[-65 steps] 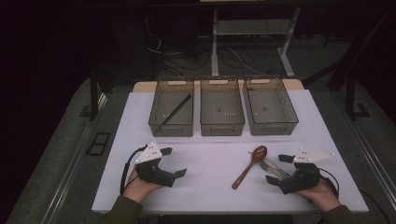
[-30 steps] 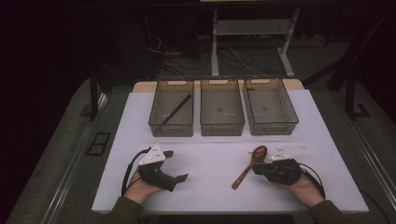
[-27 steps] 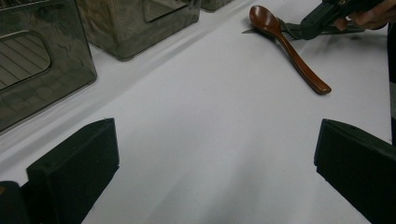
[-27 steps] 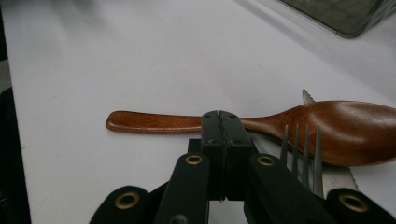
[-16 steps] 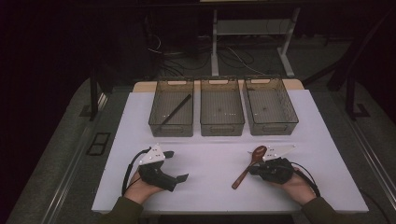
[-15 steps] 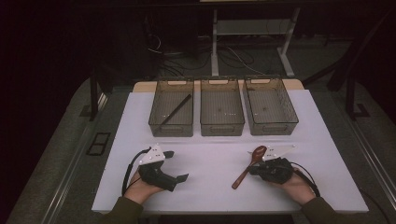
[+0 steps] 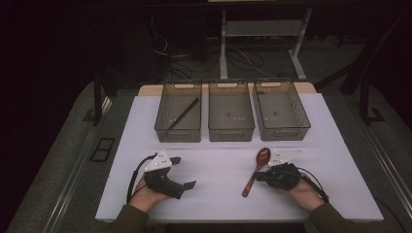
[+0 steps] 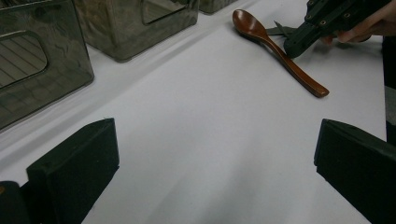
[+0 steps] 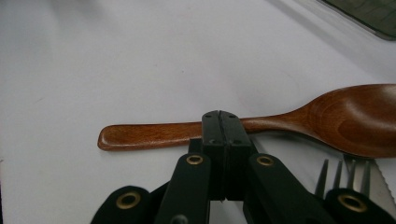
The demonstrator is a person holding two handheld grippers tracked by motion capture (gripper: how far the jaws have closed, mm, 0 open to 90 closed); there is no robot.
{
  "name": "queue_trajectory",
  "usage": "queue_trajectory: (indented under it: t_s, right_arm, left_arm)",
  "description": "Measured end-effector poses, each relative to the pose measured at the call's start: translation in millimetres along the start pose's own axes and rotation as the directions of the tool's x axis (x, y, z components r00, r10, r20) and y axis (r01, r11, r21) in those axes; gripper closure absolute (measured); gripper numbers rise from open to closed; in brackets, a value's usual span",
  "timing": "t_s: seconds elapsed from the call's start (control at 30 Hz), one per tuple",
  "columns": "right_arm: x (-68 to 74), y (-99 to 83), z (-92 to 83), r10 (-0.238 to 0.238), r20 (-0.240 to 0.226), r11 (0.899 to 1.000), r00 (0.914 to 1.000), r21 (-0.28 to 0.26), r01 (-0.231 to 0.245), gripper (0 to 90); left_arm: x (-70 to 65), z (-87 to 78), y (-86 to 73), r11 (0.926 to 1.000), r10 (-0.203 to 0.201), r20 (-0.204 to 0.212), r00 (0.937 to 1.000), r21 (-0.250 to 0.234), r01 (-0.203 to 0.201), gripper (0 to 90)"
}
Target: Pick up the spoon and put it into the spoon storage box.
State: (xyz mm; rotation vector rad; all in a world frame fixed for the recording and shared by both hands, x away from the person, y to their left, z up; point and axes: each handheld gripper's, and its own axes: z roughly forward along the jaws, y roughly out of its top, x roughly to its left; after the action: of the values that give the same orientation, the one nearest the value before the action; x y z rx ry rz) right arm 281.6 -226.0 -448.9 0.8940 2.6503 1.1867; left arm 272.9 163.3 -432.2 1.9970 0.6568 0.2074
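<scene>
**Right gripper closed at the spoon handle; left gripper open**

High view: The wooden spoon lies on the white table, in front of the three clear bins. The right gripper sits at the spoon's handle. The left gripper rests well apart from it, on the left.

Left gripper view: The left gripper's jaws stand wide apart with bare table between them. The spoon lies ahead, with the right gripper at its handle.

Right gripper view: The right gripper has its jaws pressed together, with nothing between them. Their tips meet the near edge of the spoon handle. A fork lies beside the spoon bowl.
</scene>
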Motion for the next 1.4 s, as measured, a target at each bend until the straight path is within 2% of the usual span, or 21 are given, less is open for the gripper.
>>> queue_trajectory:
  t_s: [0.07, 0.17, 0.33, 0.4, 0.47, 0.6, 0.73, 0.83, 0.9, 1.03, 1.2, 1.4]
  right_arm:
    - [1.1, 0.0, -1.1, -0.006, 0.003, 1.0, 1.0, 0.0, 0.006, 88.6]
    - [-1.2, 5.0, -10.1, -0.011, 0.008, 0.999, 0.9999, -0.039, 0.011, 88.1]
    - [-23.3, 19.6, -27.7, 0.017, 0.065, 0.996, 0.9977, -0.092, -0.011, 81.9]
    - [-32.0, 23.4, -29.9, 0.026, 0.086, 0.996, 0.996, -0.088, -0.019, 81.7]
    - [-35.6, 26.3, -29.4, 0.022, 0.066, 0.997, 0.9975, -0.068, -0.018, 87.3]
    - [-24.5, 24.0, -23.8, -0.022, 0.008, 1.0, 0.9997, -0.005, 0.022, 88.7]
    - [-2.9, 12.9, -18.0, -0.058, -0.062, 0.998, 0.9964, -0.003, 0.058, 88.7]
    - [13.7, 5.6, -10.5, -0.084, -0.097, 0.996, 0.9917, 0.023, 0.087, 88.7]
    - [21.0, 1.3, -5.7, -0.092, -0.109, 0.995, 0.9898, 0.04, 0.097, 88.7]
    - [28.7, -3.8, 0.1, -0.092, -0.132, 0.995, 0.9869, 0.035, 0.098, 88.7]
    - [36.3, -2.6, 6.7, -0.102, -0.165, 0.993, 0.9809, 0.033, 0.109, 88.7]
    - [41.6, 1.3, 14.5, -0.111, -0.174, 0.993, 0.9785, 0.021, 0.116, 88.7]
  left_arm:
    - [-0.8, -0.3, 0.3, 1.0, -0.001, -0.001, 1.0, -0.002, 0.001, 0.0]
    - [-0.8, 0.0, 0.4, 1.0, -0.003, 0.001, 1.0, -0.004, 0.003, 0.0]
    - [-0.5, 1.0, -0.4, 1.0, -0.004, 0.004, 1.0, 0.003, 0.004, 0.0]
    - [-0.2, 0.7, -0.1, 1.0, -0.003, 0.004, 1.0, 0.002, 0.003, 0.0]
    - [0.1, 1.0, -0.5, 1.0, -0.006, 0.004, 1.0, 0.0, 0.006, 0.0]
    - [0.0, 0.3, -0.5, 1.0, -0.004, 0.004, 1.0, 0.001, 0.003, 0.0]
    - [-0.2, 0.5, -0.6, 1.0, -0.005, 0.005, 1.0, 0.0, 0.005, 0.0]
    - [-0.2, 0.5, -0.3, 1.0, -0.002, 0.004, 1.0, 0.003, 0.002, 0.0]
    - [-0.5, 0.6, -0.3, 1.0, 0.0, 0.004, 1.0, 0.002, 0.0, 0.0]
    - [-0.8, 1.2, -0.3, 1.0, -0.003, 0.005, 1.0, 0.004, 0.003, 0.0]
    - [-1.0, 0.8, -0.1, 1.0, -0.002, 0.005, 1.0, 0.001, 0.002, 0.0]
    - [-1.3, 1.6, -0.3, 1.0, -0.004, 0.005, 1.0, 0.001, 0.004, 0.0]
